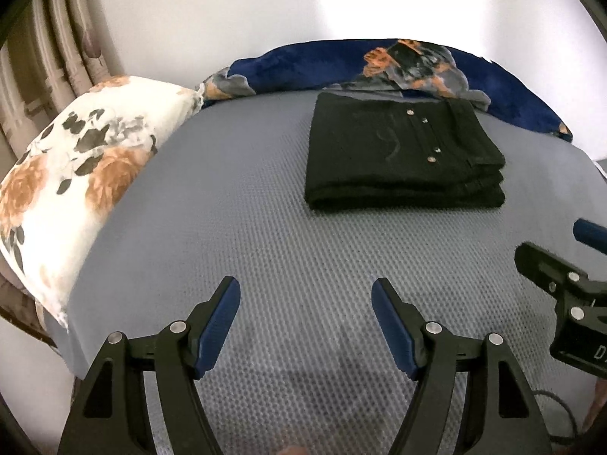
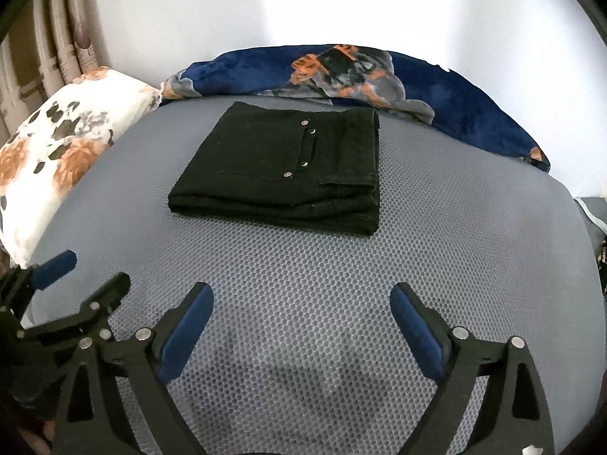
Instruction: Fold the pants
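Black pants point(image 1: 402, 151) lie folded into a compact stacked rectangle on the grey textured bed surface point(image 1: 235, 227), pocket rivets facing up. They also show in the right wrist view point(image 2: 288, 167). My left gripper point(image 1: 305, 292) is open and empty, hovering over the bed well short of the pants. My right gripper point(image 2: 301, 295) is open and empty, also short of the pants. The right gripper shows at the right edge of the left wrist view point(image 1: 561, 254), and the left gripper shows at the left edge of the right wrist view point(image 2: 79, 273).
A white floral pillow point(image 1: 76, 174) lies along the bed's left side. A dark blue patterned blanket point(image 1: 417, 64) is bunched at the far edge behind the pants. Curtains point(image 1: 49, 57) hang at far left. A white wall stands behind.
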Available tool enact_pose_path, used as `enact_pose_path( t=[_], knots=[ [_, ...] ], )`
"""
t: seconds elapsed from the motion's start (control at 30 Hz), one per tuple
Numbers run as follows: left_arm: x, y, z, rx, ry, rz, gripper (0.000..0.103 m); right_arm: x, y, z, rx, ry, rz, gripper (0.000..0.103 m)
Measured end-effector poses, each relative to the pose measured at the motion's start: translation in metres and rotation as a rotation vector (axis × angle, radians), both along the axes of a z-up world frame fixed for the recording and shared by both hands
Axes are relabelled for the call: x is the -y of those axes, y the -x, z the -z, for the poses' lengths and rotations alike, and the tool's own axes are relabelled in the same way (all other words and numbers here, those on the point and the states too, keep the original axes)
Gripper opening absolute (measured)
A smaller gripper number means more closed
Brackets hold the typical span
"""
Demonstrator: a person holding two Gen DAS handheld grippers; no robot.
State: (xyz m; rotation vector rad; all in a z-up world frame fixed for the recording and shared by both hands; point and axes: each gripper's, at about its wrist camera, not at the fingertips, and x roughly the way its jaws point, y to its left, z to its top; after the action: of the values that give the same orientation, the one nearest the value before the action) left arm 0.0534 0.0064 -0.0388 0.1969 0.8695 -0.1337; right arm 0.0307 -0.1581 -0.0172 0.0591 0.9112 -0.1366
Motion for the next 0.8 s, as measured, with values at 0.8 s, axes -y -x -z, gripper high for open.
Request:
enact_pose_path(
  t=[0.8],
  knots=[
    [-0.001,0.014,0.002,0.01,0.019,-0.027,0.072,-0.003,0.019,0.009,-0.001,0.02,0.04,0.097]
  ],
)
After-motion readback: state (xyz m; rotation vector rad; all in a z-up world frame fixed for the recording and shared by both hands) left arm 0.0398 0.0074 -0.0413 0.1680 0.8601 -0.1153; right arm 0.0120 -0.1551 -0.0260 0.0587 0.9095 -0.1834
